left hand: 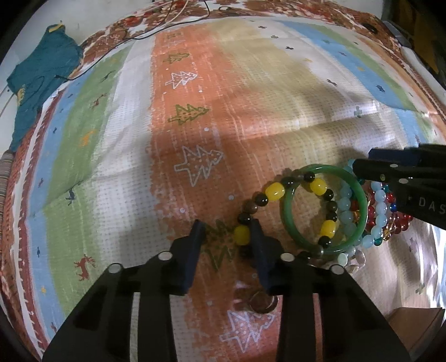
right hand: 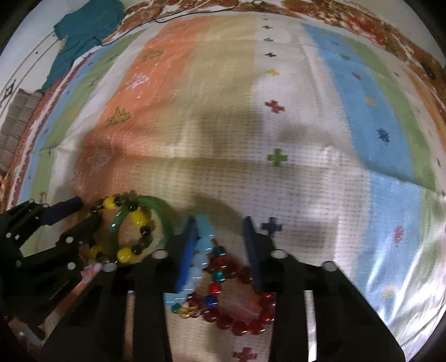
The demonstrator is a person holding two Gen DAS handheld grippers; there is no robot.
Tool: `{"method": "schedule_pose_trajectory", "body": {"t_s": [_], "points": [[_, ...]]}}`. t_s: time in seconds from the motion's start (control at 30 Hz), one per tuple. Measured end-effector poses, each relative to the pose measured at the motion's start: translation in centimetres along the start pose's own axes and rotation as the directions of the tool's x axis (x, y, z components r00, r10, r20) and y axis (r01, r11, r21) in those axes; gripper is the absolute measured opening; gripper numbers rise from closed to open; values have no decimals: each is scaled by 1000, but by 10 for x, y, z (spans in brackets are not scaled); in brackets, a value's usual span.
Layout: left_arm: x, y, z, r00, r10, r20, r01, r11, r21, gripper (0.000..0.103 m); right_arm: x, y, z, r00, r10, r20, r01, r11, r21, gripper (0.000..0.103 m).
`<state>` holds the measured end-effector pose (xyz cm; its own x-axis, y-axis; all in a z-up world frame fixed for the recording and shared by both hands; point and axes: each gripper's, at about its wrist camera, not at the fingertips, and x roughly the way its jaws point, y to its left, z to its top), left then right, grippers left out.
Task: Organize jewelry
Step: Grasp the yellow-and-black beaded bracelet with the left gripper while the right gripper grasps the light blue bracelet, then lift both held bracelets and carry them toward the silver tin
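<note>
A pile of jewelry lies on a striped blanket (left hand: 195,111). A yellow-and-dark bead bracelet (left hand: 274,192) overlaps a green bangle (left hand: 288,222), with pale blue bead bracelets (left hand: 347,214) and red beads (left hand: 401,220) beside them. My left gripper (left hand: 227,236) is open, its jaws astride a yellow bead of the bracelet. My right gripper (right hand: 218,239) is open over the pale blue bracelet (right hand: 202,247) and a red bead bracelet (right hand: 239,325). The green bangle (right hand: 164,222) and the yellow bead bracelet (right hand: 138,218) lie to its left, by the left gripper (right hand: 80,214).
A small round ring-like item (left hand: 262,303) lies under my left gripper. A teal cloth (left hand: 41,80) and thin cables (left hand: 172,25) lie at the far left of the blanket. A brown box corner (left hand: 415,325) shows at lower right.
</note>
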<state>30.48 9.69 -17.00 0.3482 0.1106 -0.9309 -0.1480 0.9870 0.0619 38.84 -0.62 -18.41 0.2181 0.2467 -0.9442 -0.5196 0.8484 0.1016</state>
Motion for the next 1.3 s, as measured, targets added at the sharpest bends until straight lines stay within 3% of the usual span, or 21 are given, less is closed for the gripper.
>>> {"method": "schedule_pose_trajectory", "body": {"t_s": [0.03,0.1,0.17,0.6,1.03,1.3], "points": [[0,0,0,1000,2,0,-2,1000,-1,28,1,2,0,1000,2,-4,-2,1000,-8,22],[0,-1,-1,1000,-1,-2,1,1000,2,11,1,4,-3,1000,5,-3,-5,1000,-19,18],[0,-2,-1,1000,-1,-3,1,1000,2,11,0,5,-4,1000,11,3,-11,1000,-22,14],[-35,5,-1,997,-49,60,52,997,-55,11,-30,9,-14,998,-23,59,26,998,-54,12],[-98,-9,1,975,-123,184,143,985,-101,11,-85,15,-32,984,-15,176,23,999,-44,12],[-121,-8,-8,968,-127,216,151,984,-99,11,-111,9,-44,972,0,233,6,1000,-25,12]]}}
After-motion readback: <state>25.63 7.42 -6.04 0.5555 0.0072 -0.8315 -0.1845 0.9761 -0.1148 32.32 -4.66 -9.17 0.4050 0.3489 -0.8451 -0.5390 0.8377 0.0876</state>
